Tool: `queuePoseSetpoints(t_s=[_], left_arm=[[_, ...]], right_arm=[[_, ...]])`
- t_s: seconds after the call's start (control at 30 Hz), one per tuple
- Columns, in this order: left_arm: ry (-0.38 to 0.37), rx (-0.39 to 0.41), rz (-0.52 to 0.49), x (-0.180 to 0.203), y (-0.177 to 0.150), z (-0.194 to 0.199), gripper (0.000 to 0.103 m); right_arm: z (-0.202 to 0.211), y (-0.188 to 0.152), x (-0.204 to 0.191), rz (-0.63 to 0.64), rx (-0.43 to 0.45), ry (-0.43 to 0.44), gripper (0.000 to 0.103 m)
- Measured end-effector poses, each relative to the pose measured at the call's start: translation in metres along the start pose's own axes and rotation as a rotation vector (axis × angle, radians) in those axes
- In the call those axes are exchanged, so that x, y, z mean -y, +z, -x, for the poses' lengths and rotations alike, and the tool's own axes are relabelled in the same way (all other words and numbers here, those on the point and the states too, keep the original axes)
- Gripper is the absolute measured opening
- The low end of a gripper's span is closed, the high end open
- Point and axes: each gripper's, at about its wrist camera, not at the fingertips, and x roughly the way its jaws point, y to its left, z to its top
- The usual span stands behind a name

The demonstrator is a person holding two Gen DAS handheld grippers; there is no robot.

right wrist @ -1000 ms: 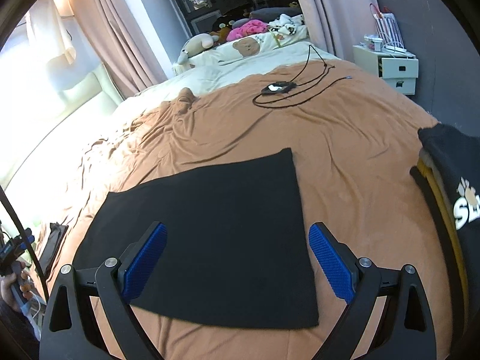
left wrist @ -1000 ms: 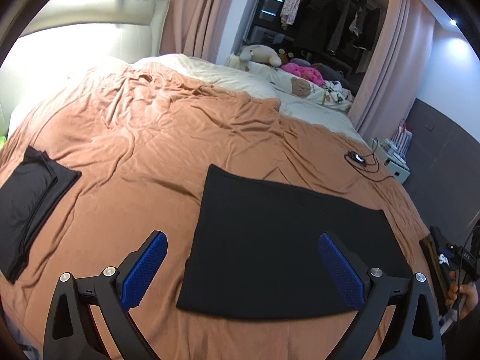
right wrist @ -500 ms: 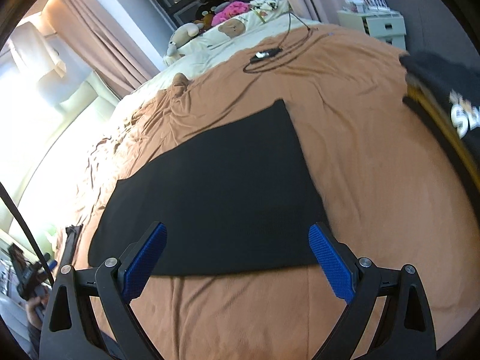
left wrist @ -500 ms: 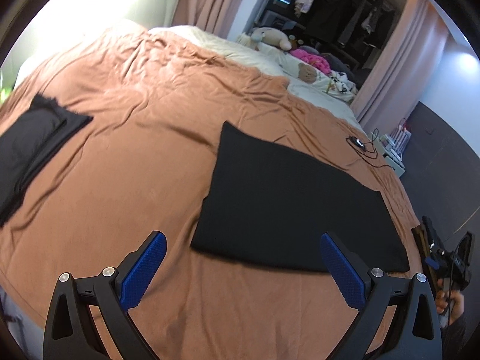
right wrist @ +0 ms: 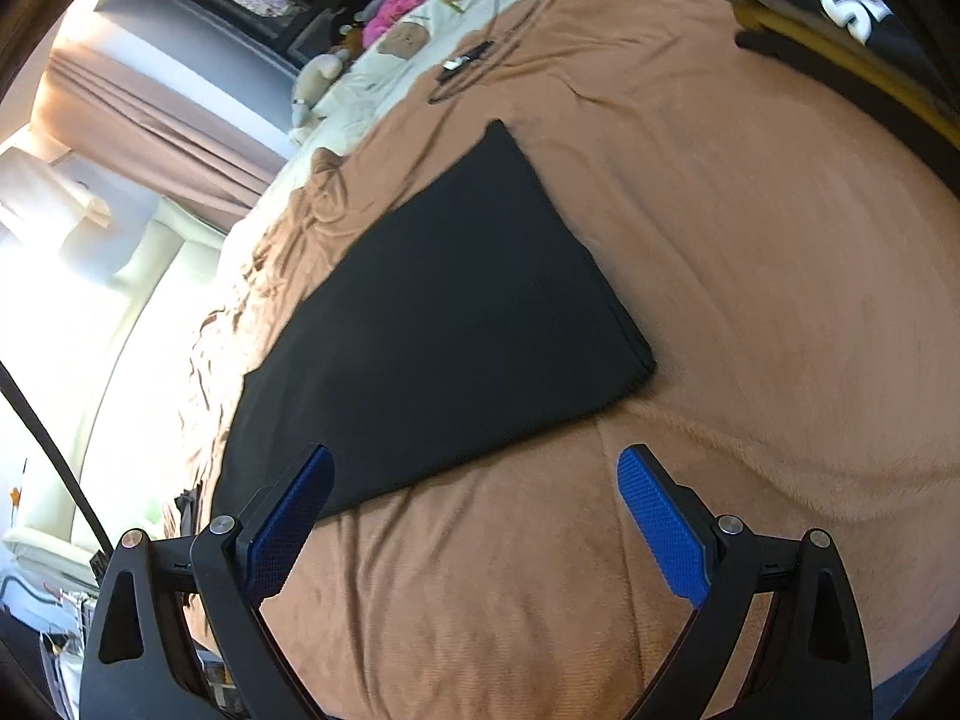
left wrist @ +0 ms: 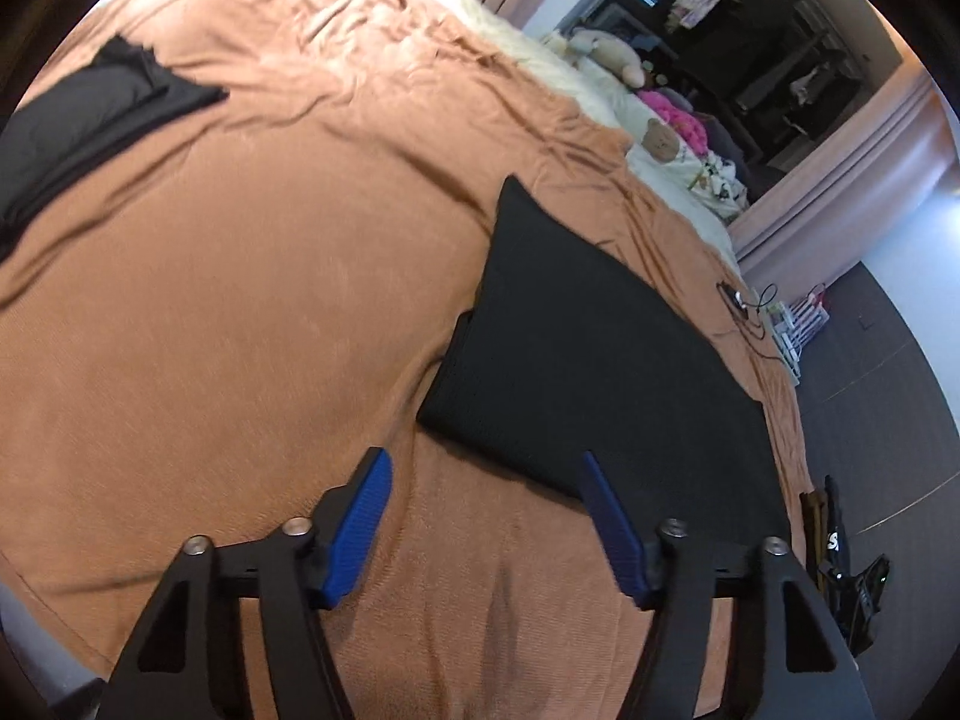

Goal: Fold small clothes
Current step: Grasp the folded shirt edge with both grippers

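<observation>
Left wrist view shows the black garment (left wrist: pixel 600 360) lying flat as a neat rectangle right of centre on the brown bedspread (left wrist: pixel 240 300), already folded at least once by the look of its doubled edge. The left gripper (left wrist: pixel 486 498) has just been closing its jaws part way, nothing yet between them. In the right wrist view the right gripper (right wrist: pixel 474 510) stands spread and empty over the near edge. A folded dark piece (left wrist: pixel 90 114) sits upper left; another fold seems left.

Folded dark pile (left wrist: pixel 90 114) cut by left edge, printed garment (right wrist: pixel 852 6) lettering clipped — unreadable
</observation>
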Motion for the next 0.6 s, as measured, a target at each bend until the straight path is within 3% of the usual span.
queuePoseSetpoints(t_s=[0.1, 0.2, 0.27, 0.37, 0.6], left_arm=[[0.005, -0.020, 0.020, -0.001, 0.001, -0.011, 0.055], [0.012, -0.033, 0.037, -0.002, 0.002, -0.021, 0.054], [0.015, -0.045, 0.051, -0.004, 0.003, -0.028, 0.052], [0.030, -0.064, 0.076, -0.007, 0.005, -0.040, 0.044], [0.044, -0.068, 0.111, -0.015, 0.010, -0.052, 0.042]], right_arm=[[0.000, 0.002, 0.007, -0.048, 0.011, -0.005, 0.095], [0.001, 0.001, 0.008, -0.064, 0.033, -0.014, 0.093], [-0.003, -0.003, 0.008, -0.073, 0.028, -0.008, 0.077], [-0.007, -0.005, 0.011, -0.090, 0.015, -0.017, 0.063], [-0.011, -0.004, 0.019, -0.137, 0.035, -0.017, 0.050]])
